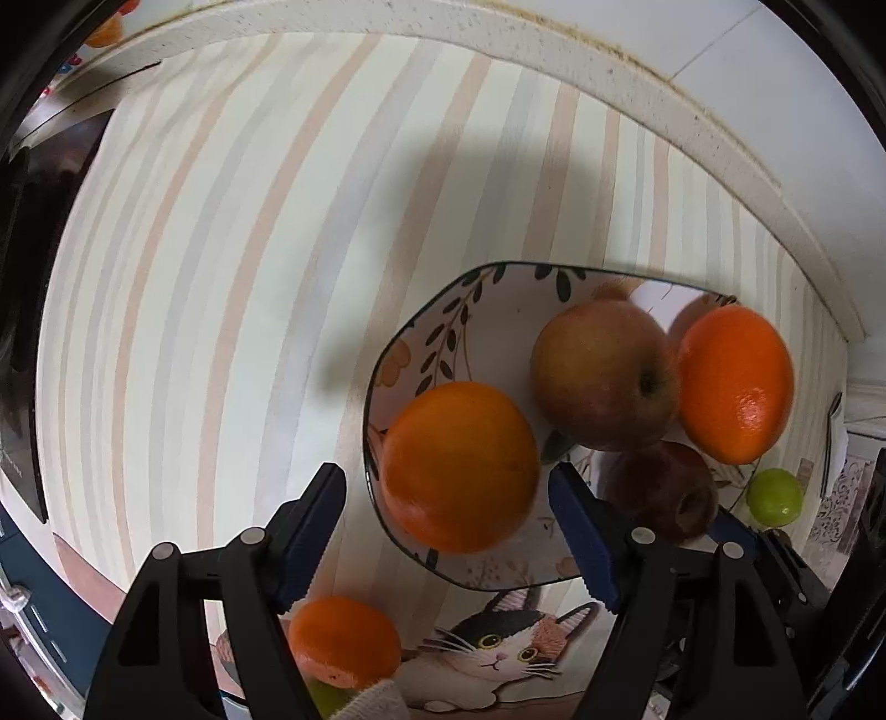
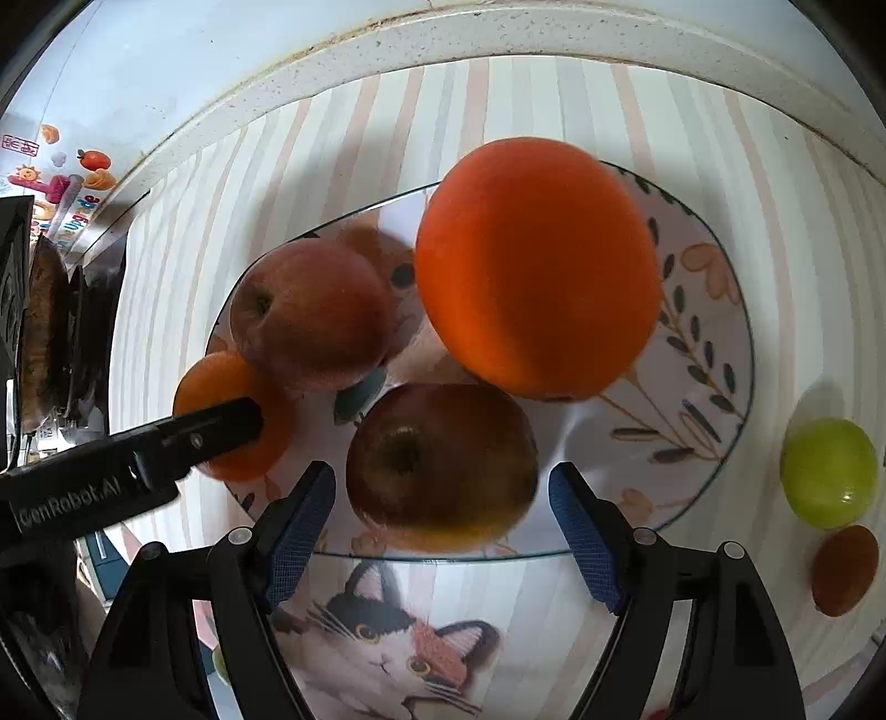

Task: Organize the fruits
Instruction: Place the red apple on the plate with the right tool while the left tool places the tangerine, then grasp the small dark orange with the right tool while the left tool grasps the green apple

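Note:
A patterned plate (image 1: 487, 299) (image 2: 692, 310) holds fruit. In the left wrist view my left gripper (image 1: 448, 526) is open with an orange (image 1: 459, 465) between its fingers at the plate's rim; a yellow-red apple (image 1: 603, 371), another orange (image 1: 733, 382) and a dark red apple (image 1: 659, 493) lie beyond. In the right wrist view my right gripper (image 2: 443, 526) is open around the dark red apple (image 2: 443, 465). A large orange (image 2: 537, 271), a red apple (image 2: 310, 315) and the left gripper's orange (image 2: 232, 415) show there.
A lime (image 1: 774, 497) (image 2: 829, 471) and a brown fruit (image 2: 844, 570) lie on the striped cloth right of the plate. A small orange (image 1: 343, 639) lies near me on the cat-print cloth (image 1: 498, 648). The counter's back edge (image 2: 443, 44) runs behind.

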